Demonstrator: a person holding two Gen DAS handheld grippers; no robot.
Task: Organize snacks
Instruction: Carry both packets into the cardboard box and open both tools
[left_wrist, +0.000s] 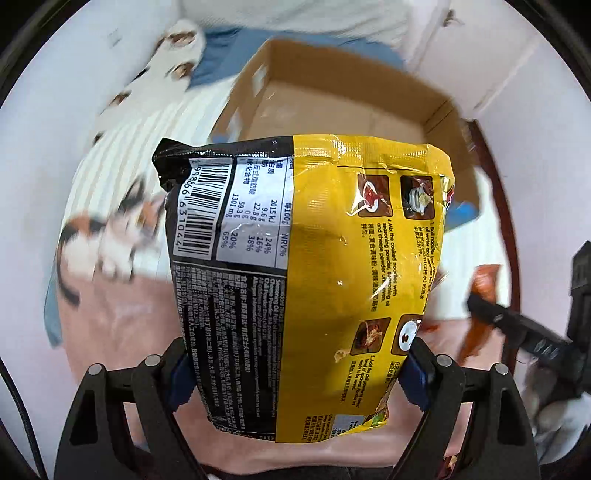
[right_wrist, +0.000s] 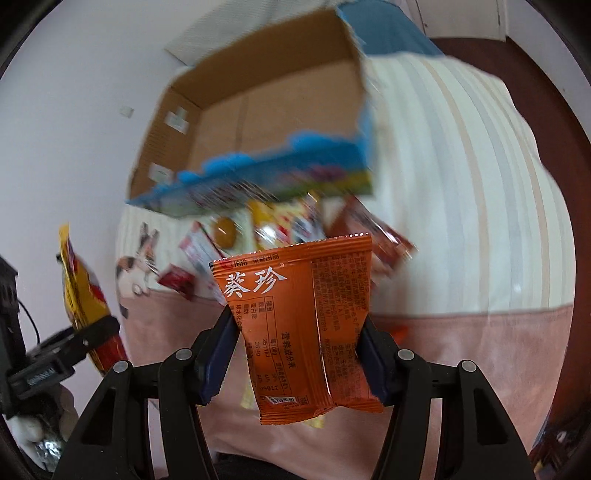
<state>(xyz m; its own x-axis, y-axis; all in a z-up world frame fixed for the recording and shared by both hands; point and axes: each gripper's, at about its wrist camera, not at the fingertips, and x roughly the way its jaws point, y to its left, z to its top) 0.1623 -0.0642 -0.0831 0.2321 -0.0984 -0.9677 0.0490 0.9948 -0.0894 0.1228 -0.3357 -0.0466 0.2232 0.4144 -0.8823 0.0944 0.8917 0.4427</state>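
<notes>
My left gripper (left_wrist: 297, 373) is shut on a big yellow and black noodle packet (left_wrist: 306, 266), held up over the bed with its back label facing me. My right gripper (right_wrist: 297, 350) is shut on a small orange snack packet (right_wrist: 299, 325), its blue pads pinching both sides. An open cardboard box (right_wrist: 258, 110) with a blue printed flap stands on the bed beyond both packets; its bare floor (left_wrist: 332, 114) shows above the noodle packet. The left gripper with the yellow packet (right_wrist: 79, 291) shows at the left edge of the right wrist view. The orange packet (left_wrist: 480, 306) and right gripper appear at the right of the left wrist view.
Several loose snack packets (right_wrist: 280, 225) lie on the striped bedcover (right_wrist: 461, 184) in front of the box. The cover has cat prints (left_wrist: 107, 236) and a pink band (right_wrist: 461, 350) nearer me. A dark wooden bed frame (right_wrist: 546, 92) curves at the right.
</notes>
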